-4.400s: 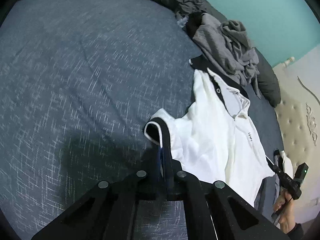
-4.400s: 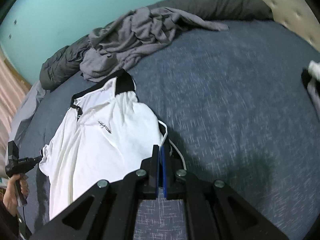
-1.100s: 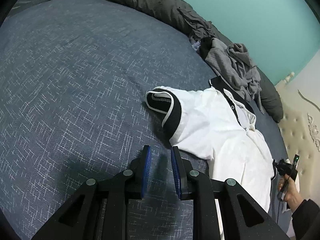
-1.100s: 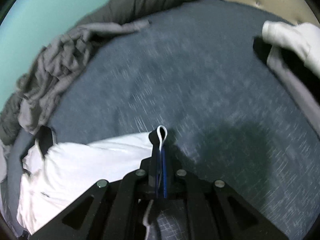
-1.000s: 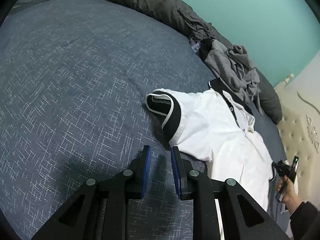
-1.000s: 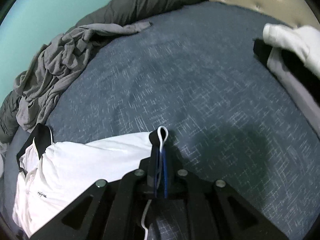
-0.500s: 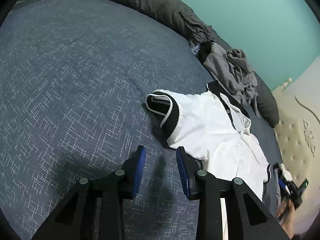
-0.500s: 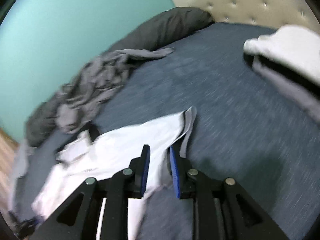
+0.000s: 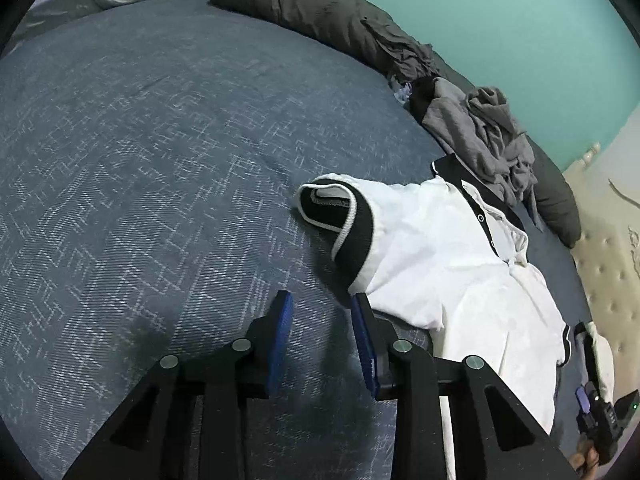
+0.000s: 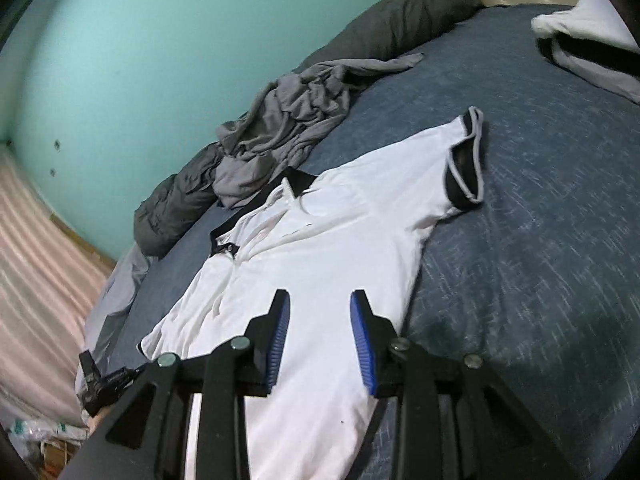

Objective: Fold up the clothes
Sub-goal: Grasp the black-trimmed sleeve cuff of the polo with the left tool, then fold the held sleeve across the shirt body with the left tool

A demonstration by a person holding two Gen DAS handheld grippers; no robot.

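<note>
Both grippers hang with their blue-padded jaws spread wide and nothing between them. One white short-sleeved polo shirt with black collar and black-banded cuffs (image 10: 340,240) lies spread face up on the dark blue woven bedspread (image 9: 140,140), its buttoned placket showing. In the left wrist view the left gripper (image 9: 322,334) hovers over bare bedspread, just short of the shirt's near sleeve cuff (image 9: 340,216), which sits at about one o'clock from the jaws (its opening gapes, black inside). The right gripper (image 10: 320,334) is poised above the shirt's lower body, the far sleeve stretched out toward one o'clock. A crumpled grey garment (image 10: 292,120) is heaped just beyond the collar, at about eleven o'clock in the right wrist view, touching a dark grey rumpled quilt (image 9: 320,12) that runs along the turquoise wall (image 10: 140,40). A folded pile of white and grey cloth (image 10: 588,40) lies well apart near the cream tufted headboard (image 9: 608,264).
</note>
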